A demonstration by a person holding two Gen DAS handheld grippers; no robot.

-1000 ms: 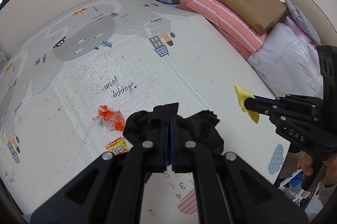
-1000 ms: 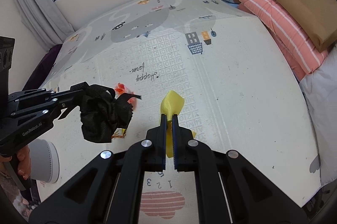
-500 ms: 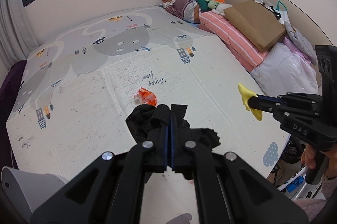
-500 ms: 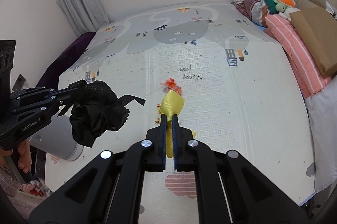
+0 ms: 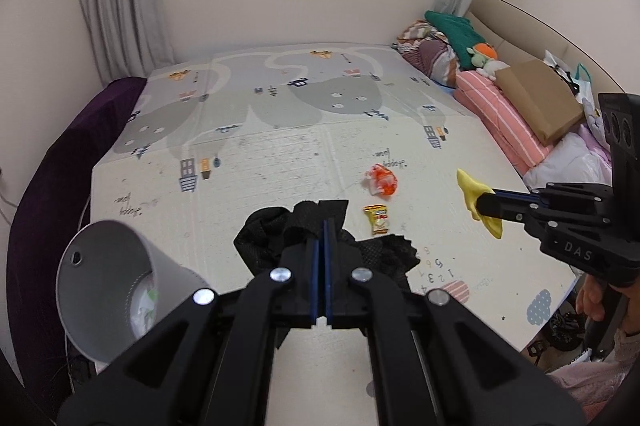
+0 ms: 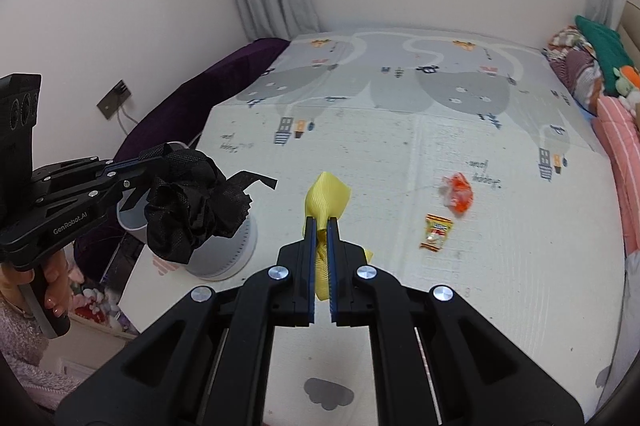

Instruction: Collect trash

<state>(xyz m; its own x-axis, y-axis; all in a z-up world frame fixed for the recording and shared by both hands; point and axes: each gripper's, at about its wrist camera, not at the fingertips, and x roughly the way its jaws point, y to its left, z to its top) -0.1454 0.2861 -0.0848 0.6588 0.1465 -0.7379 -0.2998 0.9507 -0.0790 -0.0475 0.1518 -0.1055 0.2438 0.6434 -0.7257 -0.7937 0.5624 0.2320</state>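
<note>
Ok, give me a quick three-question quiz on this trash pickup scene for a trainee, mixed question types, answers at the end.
1. True or false: the left gripper is shut on a crumpled black cloth.
2. What colour is the ribbon that the right gripper holds?
3. Which loose litter lies on the play mat? A) an orange wrapper and a small snack packet; B) a glass bottle; C) a newspaper.

Key: 1 true; 2 yellow; 3 A.

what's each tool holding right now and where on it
Left tool is shut on the crumpled black fabric, pinched at its upper edge. Right tool is shut on the yellow ribbon, pinched mid-length.
</note>
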